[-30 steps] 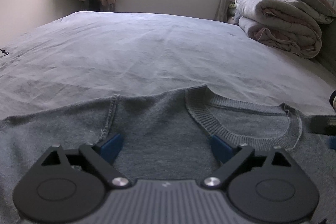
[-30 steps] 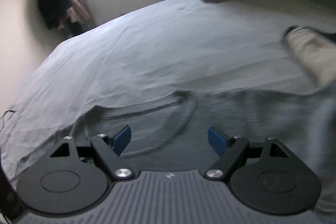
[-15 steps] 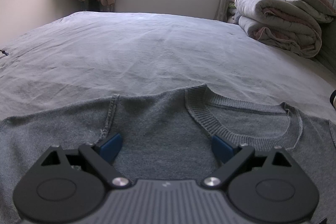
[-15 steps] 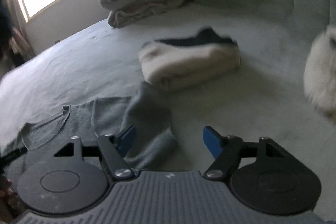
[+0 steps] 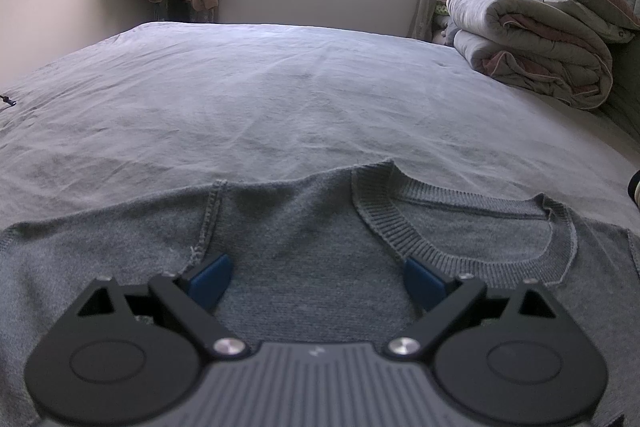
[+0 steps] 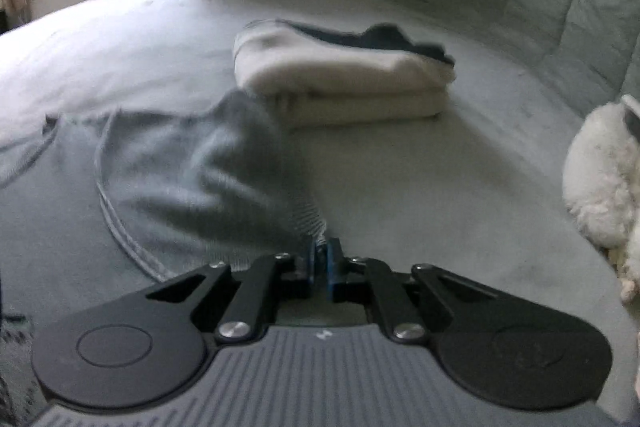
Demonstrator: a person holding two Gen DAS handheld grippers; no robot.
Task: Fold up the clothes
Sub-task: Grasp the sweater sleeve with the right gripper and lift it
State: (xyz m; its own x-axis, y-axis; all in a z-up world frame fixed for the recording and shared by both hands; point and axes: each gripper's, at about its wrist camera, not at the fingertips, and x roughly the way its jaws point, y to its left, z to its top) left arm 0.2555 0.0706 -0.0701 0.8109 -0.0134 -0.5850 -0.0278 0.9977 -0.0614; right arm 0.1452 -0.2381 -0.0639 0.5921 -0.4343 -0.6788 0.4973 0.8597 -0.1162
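A grey knit sweater (image 5: 304, 227) lies flat on the bed, ribbed collar (image 5: 460, 227) toward the window. My left gripper (image 5: 316, 277) hovers open just over its left shoulder area, blue pads wide apart with nothing pinched. In the right wrist view the sweater's sleeve (image 6: 224, 179) is bunched and lifted, its ribbed cuff (image 6: 310, 217) running into my right gripper (image 6: 320, 259). That gripper is shut on the cuff, blue pads pressed together.
A folded cream garment with a dark piece on top (image 6: 344, 79) sits just beyond the sleeve. A rolled duvet (image 5: 536, 55) and pillow lie at the headboard side. A white fluffy toy (image 6: 604, 179) is at the right. Grey sheet (image 5: 260, 99) stretches to the window.
My right gripper swung right from the collar toward the sleeve end and closed on the cuff, lifting it. My left gripper stayed still and open.
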